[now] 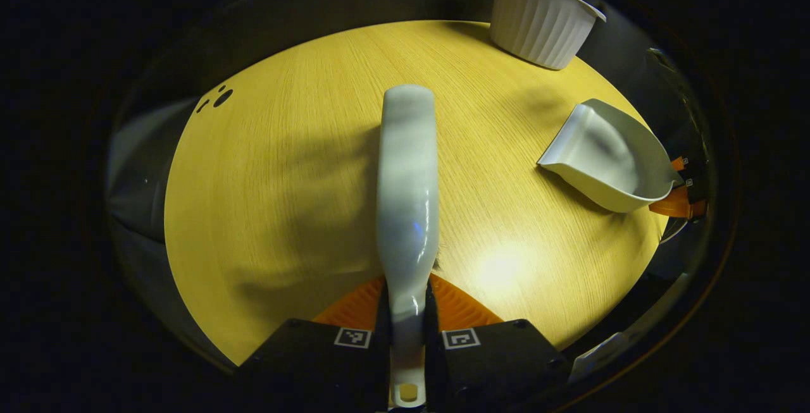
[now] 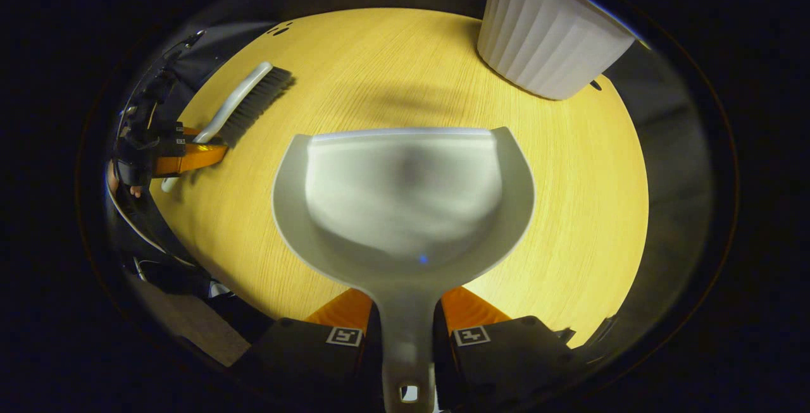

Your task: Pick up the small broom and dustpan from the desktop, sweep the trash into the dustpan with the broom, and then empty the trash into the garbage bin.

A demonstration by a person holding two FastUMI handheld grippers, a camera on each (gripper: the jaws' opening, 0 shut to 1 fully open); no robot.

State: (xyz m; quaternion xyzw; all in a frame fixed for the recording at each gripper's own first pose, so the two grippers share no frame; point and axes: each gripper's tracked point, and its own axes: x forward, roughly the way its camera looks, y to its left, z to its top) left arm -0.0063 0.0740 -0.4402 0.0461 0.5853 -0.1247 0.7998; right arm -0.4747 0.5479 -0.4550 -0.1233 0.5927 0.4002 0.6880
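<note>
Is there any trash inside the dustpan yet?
None visible: the dustpan pan looks bare, held by the right gripper. The garbage bin's inside is hidden by its wall.

We saw a white ribbed bin (image 2: 547,36), a pale grey dustpan (image 2: 405,191), a dark-bristled broom (image 2: 243,106) and a yellow wood-grain desktop (image 2: 588,210).

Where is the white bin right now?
The white ribbed bin stands on the far edge of the wooden table, upper right in both views, beyond the dustpan that the right claw holds.
</note>
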